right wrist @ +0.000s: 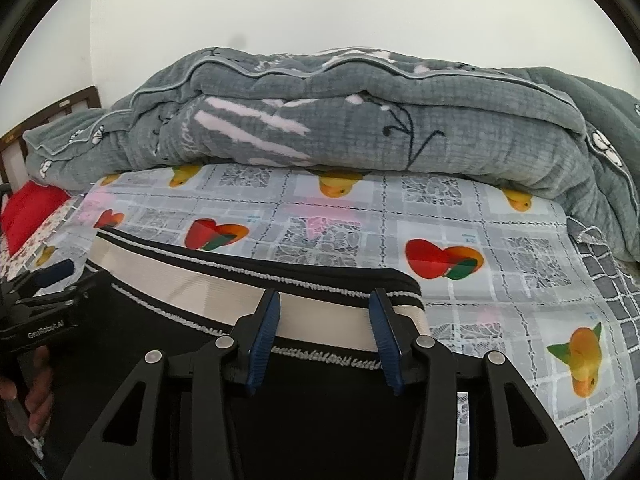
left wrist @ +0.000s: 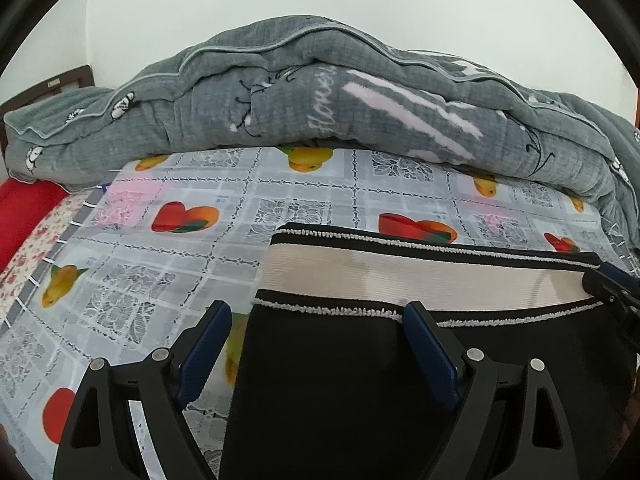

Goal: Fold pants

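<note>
Bed setup: fruit-print cloth (left wrist: 132, 264) spread flat, grey quilt (left wrist: 280, 104) heaped along far edge, red pillow (left wrist: 28, 208) at far left, dark headboard (left wrist: 60, 84) behind it, pale wall above.

Pants (left wrist: 340, 392): black, lying flat on the cloth at the near side, with the cream waistband (left wrist: 360, 276) facing the quilt. Band edged top and bottom with black-and-white trim. No fold visible in the part seen; lower legs out of frame.

Left gripper (left wrist: 318, 310): spread wide, released, nothing clamped. Straddles the left edge of the pants just below the waistband. Left finger (left wrist: 208, 344) over bare cloth, right finger (left wrist: 432, 352) over black fabric, tip at the lower trim. Contact with the fabric not determinable.

Right gripper (right wrist: 326, 296): fingers partly apart, set over the right end of the waistband. Band lies flat and unbunched between the blue pads (right wrist: 264, 340); no pinch seen, read as released. Tips reach the upper trim; touching or just above not determinable.

From the right wrist view: left gripper at the far left edge of frame, beside the other end of the waistband, held by a hand (right wrist: 32, 392).

Both grippers angled downward, toward the quilt.
</note>
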The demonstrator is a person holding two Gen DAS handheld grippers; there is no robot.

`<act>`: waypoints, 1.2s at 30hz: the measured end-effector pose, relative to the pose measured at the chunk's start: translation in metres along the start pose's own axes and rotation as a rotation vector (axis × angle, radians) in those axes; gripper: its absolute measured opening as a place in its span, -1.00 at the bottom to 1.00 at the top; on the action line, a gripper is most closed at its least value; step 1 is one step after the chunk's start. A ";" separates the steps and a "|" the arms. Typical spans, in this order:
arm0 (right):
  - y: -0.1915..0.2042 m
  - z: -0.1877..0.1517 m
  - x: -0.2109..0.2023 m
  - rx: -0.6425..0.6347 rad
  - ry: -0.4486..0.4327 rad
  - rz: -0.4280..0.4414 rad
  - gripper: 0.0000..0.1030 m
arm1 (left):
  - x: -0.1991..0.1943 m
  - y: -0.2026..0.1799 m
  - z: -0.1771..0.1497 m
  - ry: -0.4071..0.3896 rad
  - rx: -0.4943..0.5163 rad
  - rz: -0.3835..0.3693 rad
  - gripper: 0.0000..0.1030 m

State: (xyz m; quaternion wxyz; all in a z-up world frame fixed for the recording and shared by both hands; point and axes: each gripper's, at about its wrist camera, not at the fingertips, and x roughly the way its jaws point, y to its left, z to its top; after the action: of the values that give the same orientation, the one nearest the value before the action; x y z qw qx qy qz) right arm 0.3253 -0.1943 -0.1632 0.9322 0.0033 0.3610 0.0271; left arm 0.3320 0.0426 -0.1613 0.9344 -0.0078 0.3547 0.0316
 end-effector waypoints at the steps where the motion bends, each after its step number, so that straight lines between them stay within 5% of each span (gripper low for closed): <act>1: 0.001 -0.001 0.000 -0.007 0.002 -0.008 -0.11 | 0.000 0.000 0.001 -0.001 0.004 0.006 0.72; 12: 0.010 -0.002 0.002 -0.085 0.036 -0.032 -0.06 | -0.021 -0.008 -0.011 -0.005 0.055 0.149 0.84; 17: 0.011 -0.001 0.002 -0.102 0.073 -0.042 -0.06 | -0.030 0.009 -0.029 0.106 -0.046 0.032 0.84; 20: 0.011 -0.007 -0.008 -0.093 0.080 -0.064 -0.03 | -0.043 0.006 -0.046 0.124 -0.013 -0.018 0.84; 29: 0.011 -0.069 -0.085 -0.105 0.067 -0.040 0.04 | -0.113 0.012 -0.110 0.054 0.017 -0.163 0.84; 36: 0.003 -0.132 -0.128 -0.064 0.076 -0.016 0.10 | -0.144 0.028 -0.148 0.025 0.087 -0.180 0.86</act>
State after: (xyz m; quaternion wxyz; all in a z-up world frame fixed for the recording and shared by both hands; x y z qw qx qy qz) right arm 0.1412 -0.2003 -0.1746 0.9176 -0.0305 0.3951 0.0312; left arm 0.1249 0.0574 -0.1761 0.9284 0.0006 0.3653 -0.0678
